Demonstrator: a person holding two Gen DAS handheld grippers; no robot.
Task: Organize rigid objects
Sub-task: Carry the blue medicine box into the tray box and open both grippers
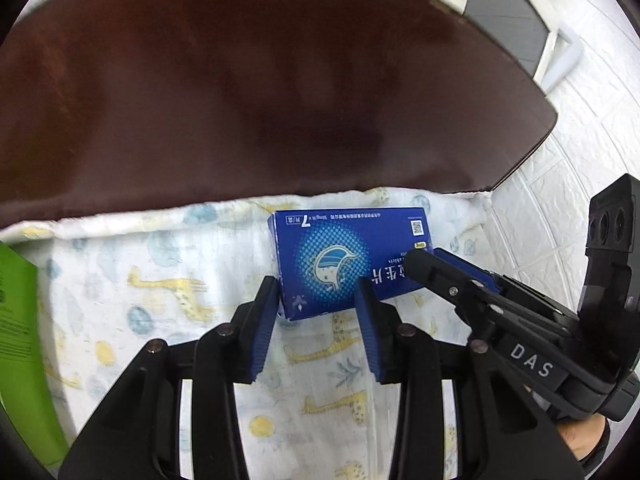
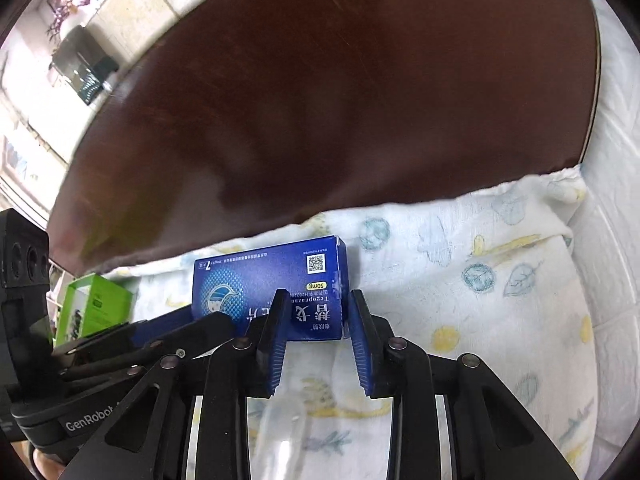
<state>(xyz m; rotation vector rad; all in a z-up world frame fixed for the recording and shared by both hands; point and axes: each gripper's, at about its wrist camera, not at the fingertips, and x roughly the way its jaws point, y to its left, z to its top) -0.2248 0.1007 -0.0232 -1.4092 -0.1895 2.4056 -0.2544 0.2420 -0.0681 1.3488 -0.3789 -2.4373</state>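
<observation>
Ribbed blue pads line both grippers: the left gripper (image 1: pixel 316 292) has its jaws astride one end of the blue medicine box (image 1: pixel 352 258), the right gripper (image 2: pixel 314 300) astride the other; whether either pair presses it I cannot tell. Flat and glossy, the carton lies on a soft giraffe-print cloth (image 1: pixel 160 292) near the dark brown worktop (image 1: pixel 260 92). At the frame edge, a green box (image 2: pixel 96 304) is cut off.
</observation>
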